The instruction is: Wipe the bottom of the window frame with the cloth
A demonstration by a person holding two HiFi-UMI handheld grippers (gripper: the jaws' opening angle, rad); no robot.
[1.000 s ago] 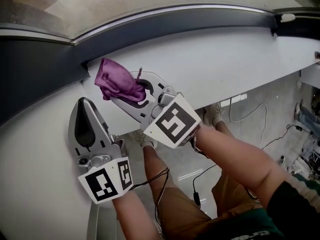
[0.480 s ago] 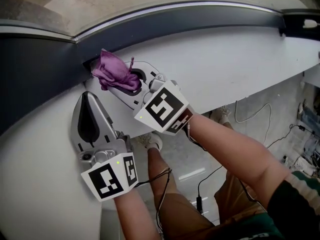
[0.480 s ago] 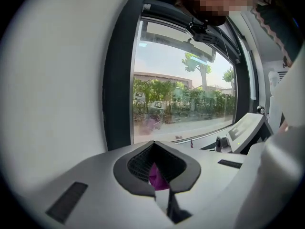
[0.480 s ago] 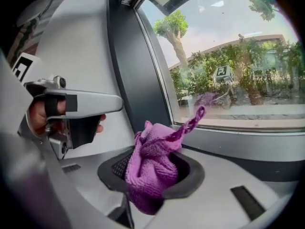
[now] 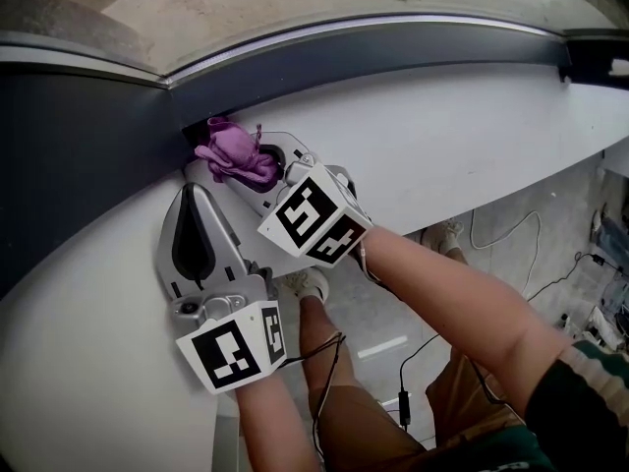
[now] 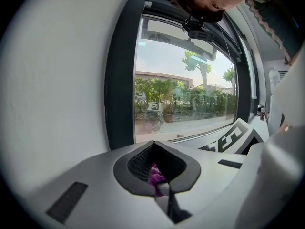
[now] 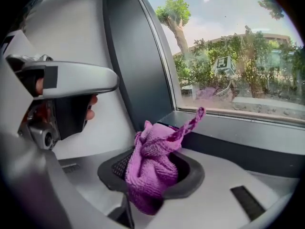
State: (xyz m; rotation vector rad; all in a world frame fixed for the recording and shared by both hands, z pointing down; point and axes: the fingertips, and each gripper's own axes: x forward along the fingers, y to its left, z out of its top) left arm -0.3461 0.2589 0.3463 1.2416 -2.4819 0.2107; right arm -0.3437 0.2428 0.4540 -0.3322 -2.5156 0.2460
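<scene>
Purple terry cloth [image 7: 152, 168], bunched, is clamped in the closed jaws of the right hand-held gripper [image 5: 251, 165]. One twisted tail stands up past the tips, and the wad ahead of the jaws serves as the wiping face. The left hand-held gripper [image 5: 194, 200] sits just beside and behind the right one, jaws together, over the white sill [image 5: 442, 126]. A purple scrap shows in its jaw hollow, judged to be the same cloth seen through it, since the head view shows none on this gripper. Just ahead of the right tips runs the dark bottom rail of the window frame [image 7: 248, 144]. The cloth sits at the corner where the rail meets the upright; contact is probable but not certain. Judgement: this is the start point for a stroke along the rail. Beyond lies the glass [image 7: 238, 56].
</scene>
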